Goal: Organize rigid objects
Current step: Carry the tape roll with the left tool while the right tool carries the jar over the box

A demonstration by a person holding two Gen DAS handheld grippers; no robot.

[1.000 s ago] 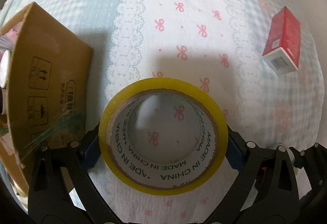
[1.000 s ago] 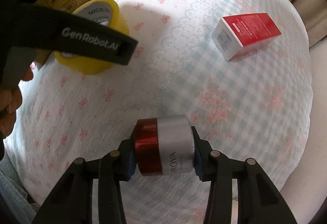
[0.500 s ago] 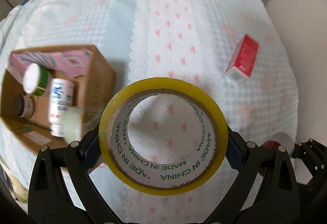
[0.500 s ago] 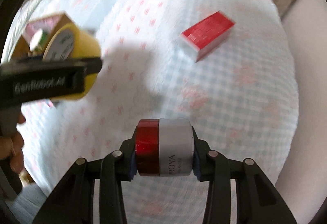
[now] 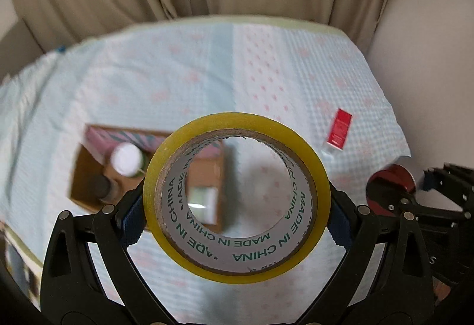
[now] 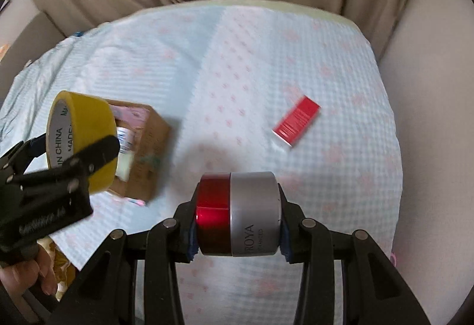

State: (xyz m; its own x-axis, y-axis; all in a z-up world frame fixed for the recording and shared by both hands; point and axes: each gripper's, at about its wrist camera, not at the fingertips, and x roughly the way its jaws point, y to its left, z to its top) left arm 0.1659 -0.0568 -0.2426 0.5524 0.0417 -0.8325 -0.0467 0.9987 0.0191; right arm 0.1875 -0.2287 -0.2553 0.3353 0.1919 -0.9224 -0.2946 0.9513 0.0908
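The tape roll (image 5: pixel 236 197), yellow with a printed core, sits clenched between the pads of the left gripper (image 5: pixel 236 206), held in the air above the bed (image 5: pixel 177 82) with the open cardboard box (image 5: pixel 89 191) below and to its left. The right gripper (image 6: pixel 237 224) is clamped on a red-and-silver jar (image 6: pixel 238 217), also aloft, near the bed's front edge. The box lies toward the bed's left edge and already holds bottles and a pink carton. Farther out, a red carton (image 6: pixel 296 120) lies alone toward the right edge. The step appears to be carrying both items over; next, each should be lowered into free space in the box and released.
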